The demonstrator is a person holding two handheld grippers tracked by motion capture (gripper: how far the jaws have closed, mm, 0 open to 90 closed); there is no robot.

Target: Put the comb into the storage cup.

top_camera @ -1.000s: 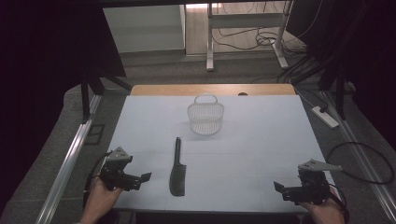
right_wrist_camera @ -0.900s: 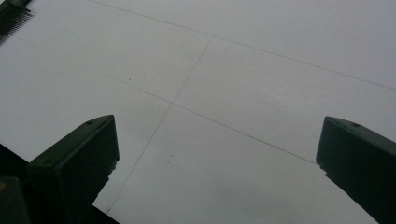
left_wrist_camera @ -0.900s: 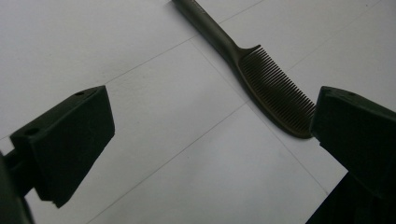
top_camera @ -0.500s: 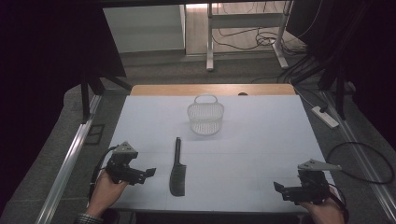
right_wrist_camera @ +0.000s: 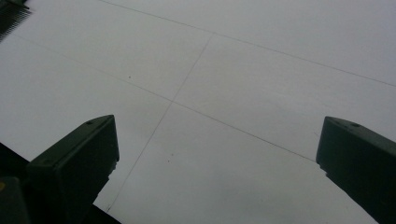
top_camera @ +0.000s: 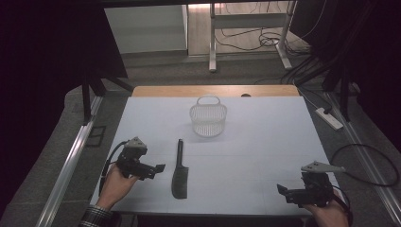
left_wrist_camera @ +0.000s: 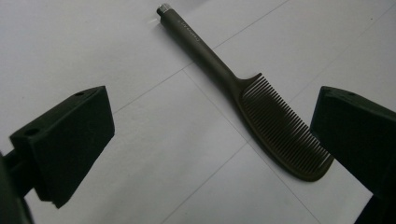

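While flat, the comb (left_wrist_camera: 261,112) tapers, fine-toothed.

Dim room, pale sheet evenly lit

The white rectangular table top (top_camera: 265,142) stays bright against black surroundings; the dark plastic comb (left_wrist_camera: 261,107) is sharp, casting a soft shadow, while jaws blur close up.

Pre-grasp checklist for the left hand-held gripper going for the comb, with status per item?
1. Left hand-held gripper open: ok, jaws stand wide apart in its own view.
2. Comb lies flat on the table, nothing on it: ok.
3. Comb lined up between the jaws: not ok, it sits off towards one jaw.
4. Contact with the comb: none yet, ok.
5. Basket apart from the comb: ok.
6. Right hand-held gripper open, away at the table's near edge: ok.
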